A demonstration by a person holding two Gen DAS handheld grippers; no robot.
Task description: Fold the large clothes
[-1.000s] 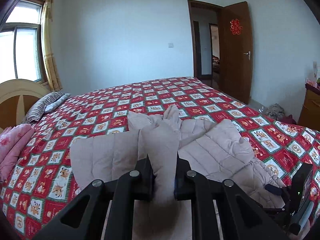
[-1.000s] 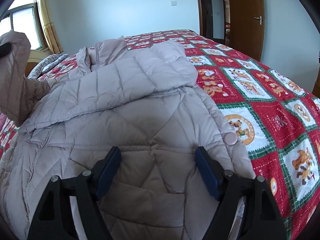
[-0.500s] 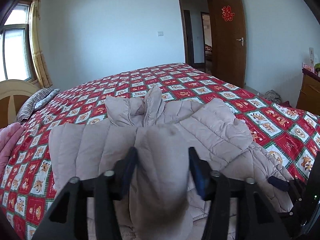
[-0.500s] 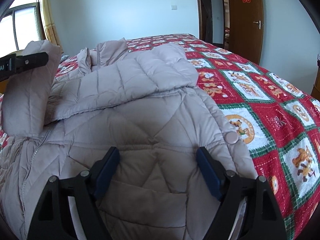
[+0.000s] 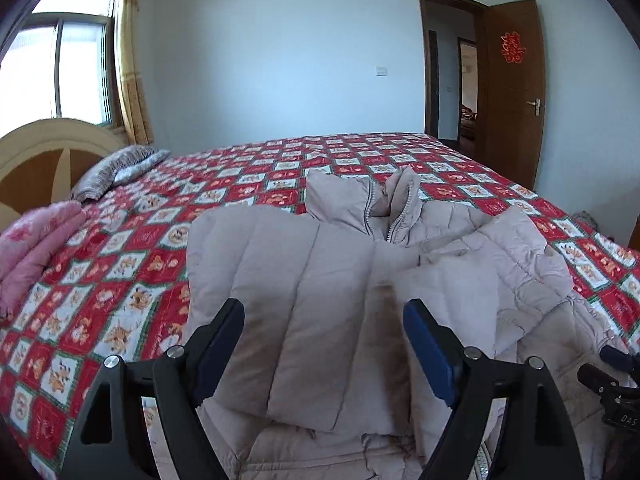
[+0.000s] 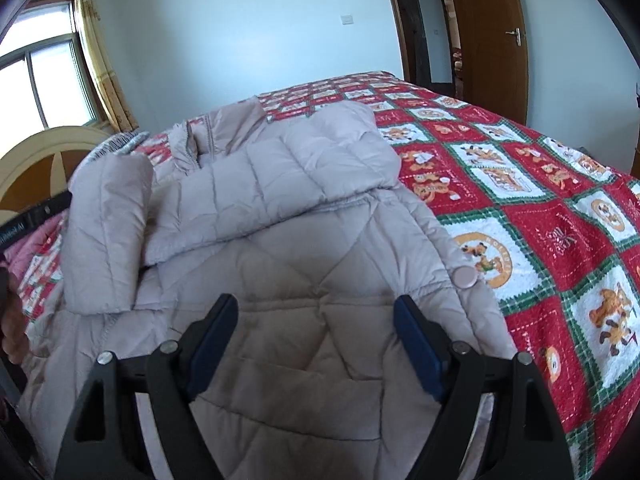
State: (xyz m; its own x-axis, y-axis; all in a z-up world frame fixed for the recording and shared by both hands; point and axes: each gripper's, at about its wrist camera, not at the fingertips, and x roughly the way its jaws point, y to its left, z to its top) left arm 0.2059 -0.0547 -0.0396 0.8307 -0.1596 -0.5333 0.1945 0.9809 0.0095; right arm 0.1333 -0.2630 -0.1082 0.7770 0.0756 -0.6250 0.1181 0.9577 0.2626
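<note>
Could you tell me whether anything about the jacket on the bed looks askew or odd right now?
Mostly no. The beige puffer jacket lies on the quilt with both sleeves folded across its front, but the collar stands rumpled and partly unzipped, and a darker smudge marks the fabric between the sleeves.

Pale blue-white walls (image 5: 280, 60) close in a bedroom lit by daylight. At the upper left of the frame a window (image 5: 60, 64) glows bright, with a yellow curtain (image 5: 132, 72) hanging beside it. Below it, at the left edge, stands a cream and wood headboard (image 5: 44, 148), and next to that lie a striped grey pillow (image 5: 120, 168) and a folded pink blanket (image 5: 36, 244). A wide bed fills the middle, covered by a red, white and green patchwork bedspread (image 5: 224, 184) printed with small animal figures. On the far wall sits a white switch plate (image 5: 382, 71). At the upper right a brown wooden door (image 5: 516, 88) stands open, a red paper ornament (image 5: 513, 47) pinned to it, with a dim passage behind.
</note>
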